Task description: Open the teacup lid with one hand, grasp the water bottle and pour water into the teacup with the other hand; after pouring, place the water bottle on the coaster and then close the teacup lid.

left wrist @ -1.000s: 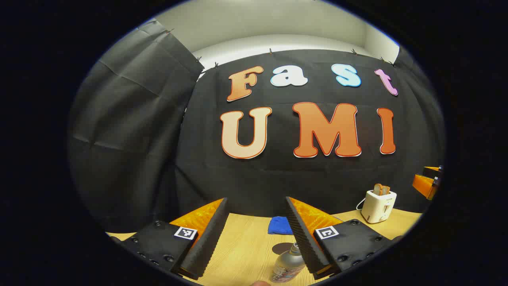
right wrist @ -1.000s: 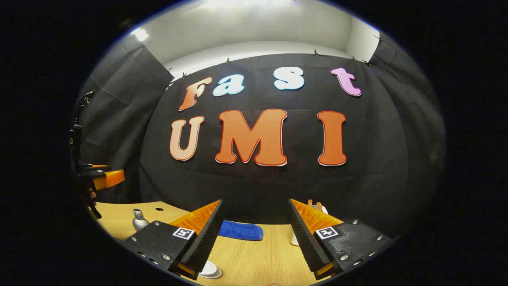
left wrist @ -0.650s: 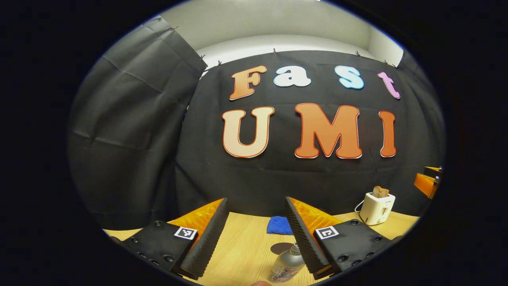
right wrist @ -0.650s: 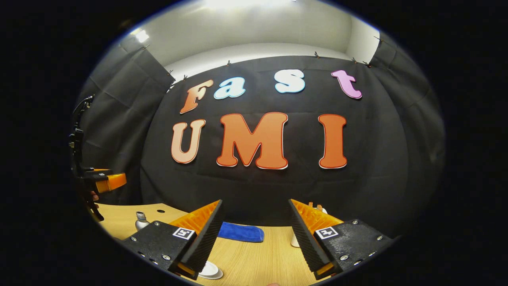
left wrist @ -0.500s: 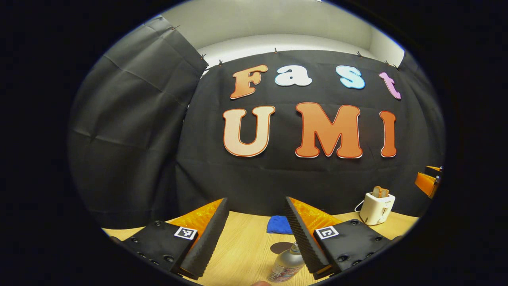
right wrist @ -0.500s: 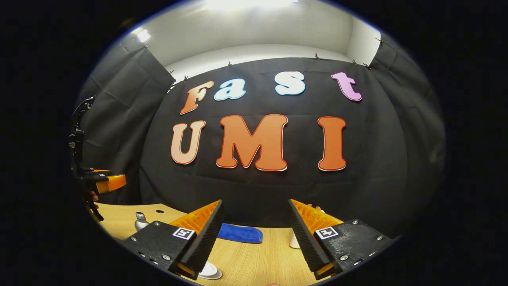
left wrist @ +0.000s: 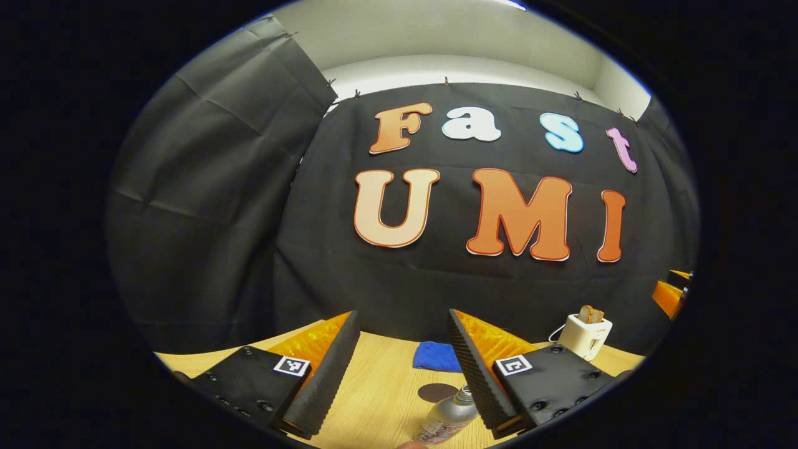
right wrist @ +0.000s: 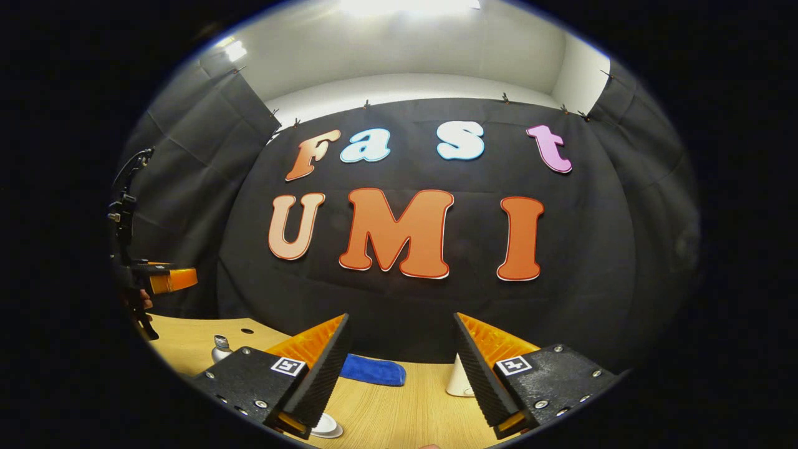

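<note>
Vs 1 s ago: both views sit lower on the wall, so the wall letters ride lower in frame and less tabletop shows. In left gripper view the white toaster w/ bread slices [left wrist: 584,335] has slid left and down, and the dark round coaster [left wrist: 437,392] now lies clear of the bottle top. In right gripper view the white saucer-like dish [right wrist: 325,426] sits nearer the bottom edge.

Left gripper [left wrist: 402,368]: fingers apart, nothing between them, held above the light wooden table [left wrist: 380,386]. Small silver metal water bottle w/ printed label [left wrist: 447,420] stands upright on the table, low in frame, just beside the right-hand finger, partly hidden by it; touching or not, can't tell. Coaster is just behind the bottle; folded blue cloth [left wrist: 437,357] farther back near the wall. Right gripper shows at far right edge [left wrist: 670,293].

Right gripper [right wrist: 402,371]: fingers apart, empty. Bottle top [right wrist: 219,347] pokes up at left behind the left-hand finger. Blue cloth [right wrist: 373,370] lies between the fingers, far back. A white conical thing [right wrist: 460,379] stands beside the right-hand finger, mostly hidden; can't tell what it is. Left gripper [right wrist: 163,279] and the hand holding it [right wrist: 142,304] hang at far left above the table edge.
</note>
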Motion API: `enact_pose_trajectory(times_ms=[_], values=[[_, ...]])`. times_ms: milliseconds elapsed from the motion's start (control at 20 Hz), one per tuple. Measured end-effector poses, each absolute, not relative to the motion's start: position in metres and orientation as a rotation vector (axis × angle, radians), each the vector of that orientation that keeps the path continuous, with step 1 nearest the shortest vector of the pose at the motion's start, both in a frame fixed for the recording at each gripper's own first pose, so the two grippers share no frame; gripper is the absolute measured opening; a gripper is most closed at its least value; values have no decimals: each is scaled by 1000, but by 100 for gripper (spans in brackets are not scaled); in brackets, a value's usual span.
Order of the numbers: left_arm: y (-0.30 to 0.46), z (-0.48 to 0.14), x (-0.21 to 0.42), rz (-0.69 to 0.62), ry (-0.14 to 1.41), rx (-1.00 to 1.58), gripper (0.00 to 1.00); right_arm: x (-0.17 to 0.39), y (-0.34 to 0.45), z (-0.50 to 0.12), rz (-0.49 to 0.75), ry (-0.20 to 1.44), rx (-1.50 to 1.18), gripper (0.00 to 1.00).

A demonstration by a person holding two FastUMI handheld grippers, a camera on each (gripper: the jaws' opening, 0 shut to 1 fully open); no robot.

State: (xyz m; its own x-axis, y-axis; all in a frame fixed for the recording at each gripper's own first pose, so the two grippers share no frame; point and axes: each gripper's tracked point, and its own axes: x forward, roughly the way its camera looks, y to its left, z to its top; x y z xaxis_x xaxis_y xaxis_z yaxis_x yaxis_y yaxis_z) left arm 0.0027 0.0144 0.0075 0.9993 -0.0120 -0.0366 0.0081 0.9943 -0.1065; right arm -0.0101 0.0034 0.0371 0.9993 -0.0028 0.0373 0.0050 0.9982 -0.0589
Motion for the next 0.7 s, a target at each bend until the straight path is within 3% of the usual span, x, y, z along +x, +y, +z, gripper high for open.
enact_pose_trajectory(times_ms=[150, 200, 350, 700], values=[[12, 0, 1, -31, 60, -97, 89, -10, 12, 29, 19, -16, -39, 95], [9, -3, 1, -44, 72, -101, 96, -10, 14, 25, 26, -5, -35, 96], [3, -16, -2, -82, 110, -106, 93, -9, 24, 9, 53, 30, -26, 96], [-5, -48, -9, -111, 175, -67, 96, -11, 48, -27, 121, 94, -20, 96]])
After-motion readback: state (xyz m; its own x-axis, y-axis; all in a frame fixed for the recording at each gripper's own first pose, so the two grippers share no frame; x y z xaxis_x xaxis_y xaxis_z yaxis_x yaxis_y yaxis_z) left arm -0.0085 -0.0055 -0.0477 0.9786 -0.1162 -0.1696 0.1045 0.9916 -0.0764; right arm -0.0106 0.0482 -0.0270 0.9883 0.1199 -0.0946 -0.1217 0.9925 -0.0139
